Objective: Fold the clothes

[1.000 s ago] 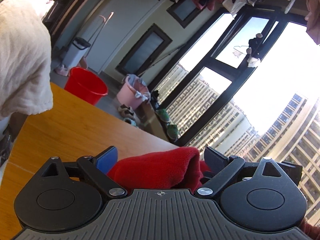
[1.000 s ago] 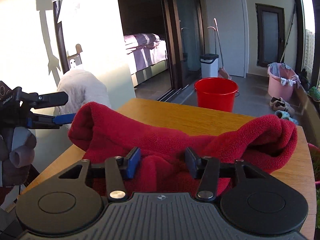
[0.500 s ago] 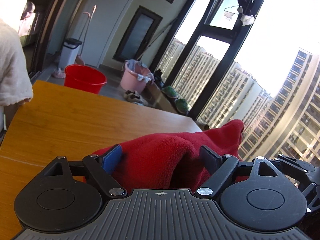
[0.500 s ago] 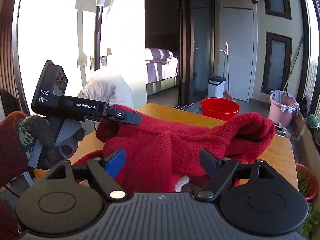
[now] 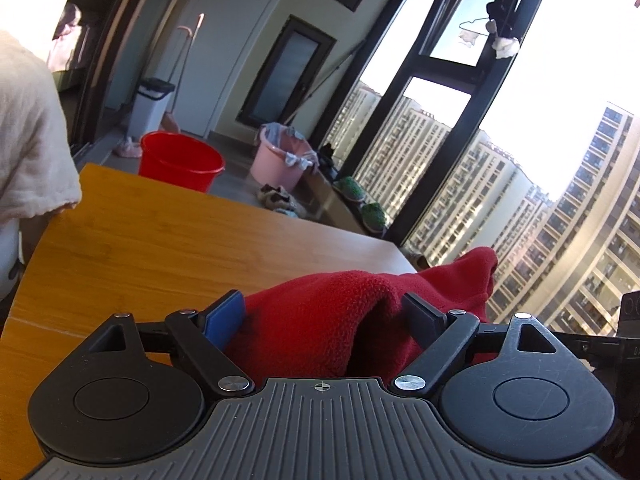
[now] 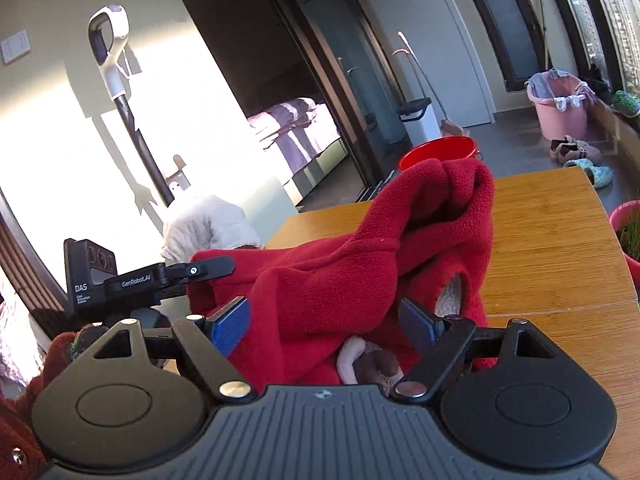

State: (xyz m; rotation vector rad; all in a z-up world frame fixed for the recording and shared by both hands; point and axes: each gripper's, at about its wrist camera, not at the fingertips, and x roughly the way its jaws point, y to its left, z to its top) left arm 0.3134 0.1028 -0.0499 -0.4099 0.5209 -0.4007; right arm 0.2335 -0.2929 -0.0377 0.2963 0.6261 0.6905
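A red fleece garment (image 6: 360,264) is bunched and lifted over the wooden table (image 6: 560,240). My right gripper (image 6: 325,320) has its jaws wide apart with fleece bulging between them, and a pink and brown patch shows in the folds. My left gripper (image 5: 325,314) also has its jaws wide apart, with the red fleece (image 5: 344,316) filling the gap. The left gripper also shows in the right wrist view (image 6: 212,266), at the garment's left edge.
A white padded garment (image 5: 28,140) hangs at the table's left edge. A red bucket (image 5: 180,160), a pink basket (image 5: 280,160), shoes and a white bin stand on the floor beyond the table. Tall windows are to the right.
Both pairs of jaws have spread wider over the second. The garment has been lifted and bunched higher, its far end now standing up in a peak.
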